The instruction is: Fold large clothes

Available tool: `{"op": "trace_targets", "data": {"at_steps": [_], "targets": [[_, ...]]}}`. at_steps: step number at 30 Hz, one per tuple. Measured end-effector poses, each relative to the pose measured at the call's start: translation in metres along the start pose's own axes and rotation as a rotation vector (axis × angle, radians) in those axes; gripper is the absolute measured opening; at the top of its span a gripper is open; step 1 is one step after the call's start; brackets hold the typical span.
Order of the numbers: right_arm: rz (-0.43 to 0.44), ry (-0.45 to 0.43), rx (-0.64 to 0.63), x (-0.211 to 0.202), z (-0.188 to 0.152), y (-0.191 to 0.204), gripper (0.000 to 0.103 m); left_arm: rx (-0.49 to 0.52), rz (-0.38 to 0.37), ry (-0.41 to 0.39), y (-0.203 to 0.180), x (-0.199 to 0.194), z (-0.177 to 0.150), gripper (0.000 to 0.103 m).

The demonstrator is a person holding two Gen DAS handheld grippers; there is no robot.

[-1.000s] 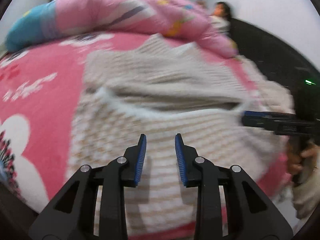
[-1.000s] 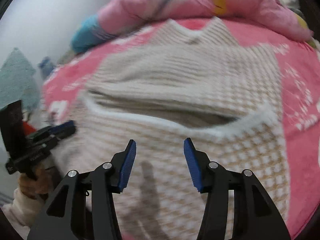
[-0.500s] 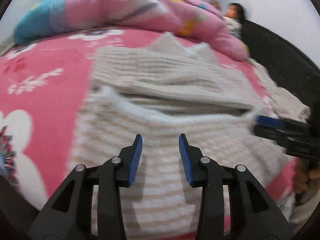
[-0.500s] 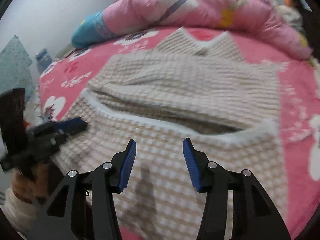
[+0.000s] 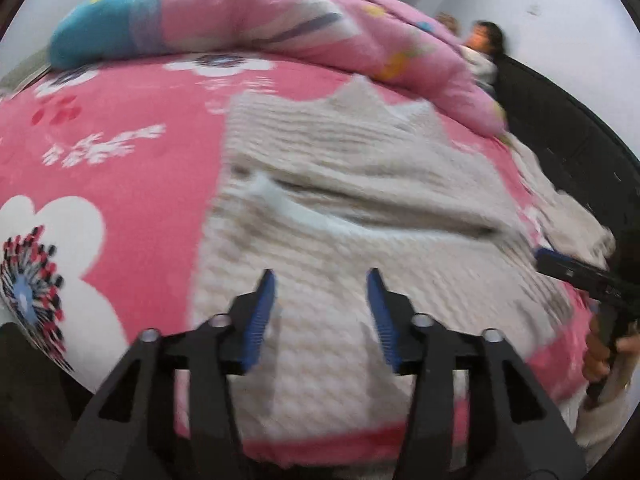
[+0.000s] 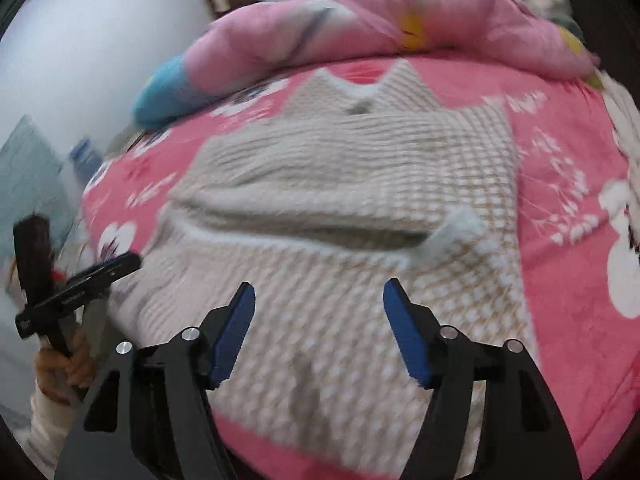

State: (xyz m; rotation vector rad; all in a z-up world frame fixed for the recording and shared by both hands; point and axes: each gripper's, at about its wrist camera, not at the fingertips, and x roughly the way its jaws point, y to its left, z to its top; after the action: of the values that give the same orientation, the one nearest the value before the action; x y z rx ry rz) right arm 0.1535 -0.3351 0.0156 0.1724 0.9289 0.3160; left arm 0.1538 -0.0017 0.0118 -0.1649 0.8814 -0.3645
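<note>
A beige and white knit sweater lies flat on a pink bed, its lower part folded up over the body with a white hem across the middle. My left gripper hovers above the near part of the sweater, its jaws opening with nothing between them. My right gripper hangs over the same near part, its jaws opening too and empty. Each gripper shows at the edge of the other's view: the right one at the sweater's right side, the left one at its left side, each in a hand.
The pink floral bedspread covers the bed. A rolled pink and blue quilt lies along the far side. A doll sits at the far right by a dark headboard.
Both grippers' jaws have spread wider and both have pulled back a little from the sweater. The sweater lies as before, folded with the hem across its middle.
</note>
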Motion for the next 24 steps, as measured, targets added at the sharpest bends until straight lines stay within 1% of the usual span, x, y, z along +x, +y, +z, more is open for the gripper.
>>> {"op": "trace_targets", "data": {"at_steps": [2, 3, 4, 5, 6, 7, 9, 11, 13, 15, 16, 17, 18, 20, 22, 23, 24], "targets": [[-0.003, 0.029, -0.032, -0.001, -0.016, 0.010, 0.065, 0.032, 0.003, 0.030, -0.018, 0.009, -0.010, 0.059], [0.000, 0.059, -0.039, 0.007, -0.025, 0.012, 0.065, 0.041, 0.026, 0.065, -0.024, 0.021, -0.021, 0.064], [-0.003, 0.092, -0.036, 0.017, -0.032, 0.013, 0.065, 0.051, 0.061, 0.079, -0.025, 0.026, -0.035, 0.065], [-0.028, 0.149, -0.036, 0.038, -0.045, 0.013, 0.068, 0.081, 0.109, 0.083, -0.029, 0.035, -0.046, 0.067], [-0.058, 0.157, -0.066, 0.054, -0.056, 0.013, 0.069, 0.109, 0.136, 0.071, -0.034, 0.037, -0.052, 0.068], [-0.072, 0.136, -0.088, 0.055, -0.060, 0.015, 0.070, 0.133, 0.169, 0.050, -0.040, 0.037, -0.056, 0.068], [-0.083, 0.131, -0.069, 0.044, -0.050, 0.018, 0.069, 0.117, 0.199, 0.048, -0.044, 0.034, -0.054, 0.069], [-0.100, 0.104, -0.083, 0.030, -0.044, 0.027, 0.069, 0.081, 0.194, 0.058, -0.040, 0.033, -0.051, 0.070], [-0.133, 0.068, -0.144, 0.021, -0.046, 0.038, 0.069, 0.066, 0.195, 0.057, -0.039, 0.034, -0.051, 0.070], [-0.180, 0.099, -0.174, 0.032, -0.054, 0.037, 0.071, 0.064, 0.212, 0.056, -0.042, 0.034, -0.053, 0.072], [-0.168, 0.114, -0.155, 0.042, -0.061, 0.027, 0.073, 0.063, 0.220, 0.058, -0.043, 0.035, -0.054, 0.072], [-0.140, 0.116, -0.127, 0.043, -0.062, 0.019, 0.073, 0.064, 0.229, 0.057, -0.045, 0.036, -0.054, 0.073], [-0.117, 0.121, -0.099, 0.040, -0.058, 0.014, 0.073, 0.065, 0.234, 0.054, -0.039, 0.034, -0.057, 0.073], [-0.124, 0.109, -0.081, 0.027, -0.050, 0.014, 0.073, 0.055, 0.243, 0.056, -0.040, 0.035, -0.055, 0.074], [-0.175, 0.072, -0.107, 0.016, -0.045, 0.014, 0.073, 0.041, 0.237, 0.063, -0.039, 0.035, -0.054, 0.074], [-0.212, 0.068, -0.117, 0.015, -0.045, 0.011, 0.077, 0.040, 0.237, 0.063, -0.039, 0.035, -0.053, 0.074], [-0.237, 0.080, -0.111, 0.017, -0.047, 0.006, 0.083, 0.041, 0.240, 0.062, -0.040, 0.035, -0.054, 0.075]]}}
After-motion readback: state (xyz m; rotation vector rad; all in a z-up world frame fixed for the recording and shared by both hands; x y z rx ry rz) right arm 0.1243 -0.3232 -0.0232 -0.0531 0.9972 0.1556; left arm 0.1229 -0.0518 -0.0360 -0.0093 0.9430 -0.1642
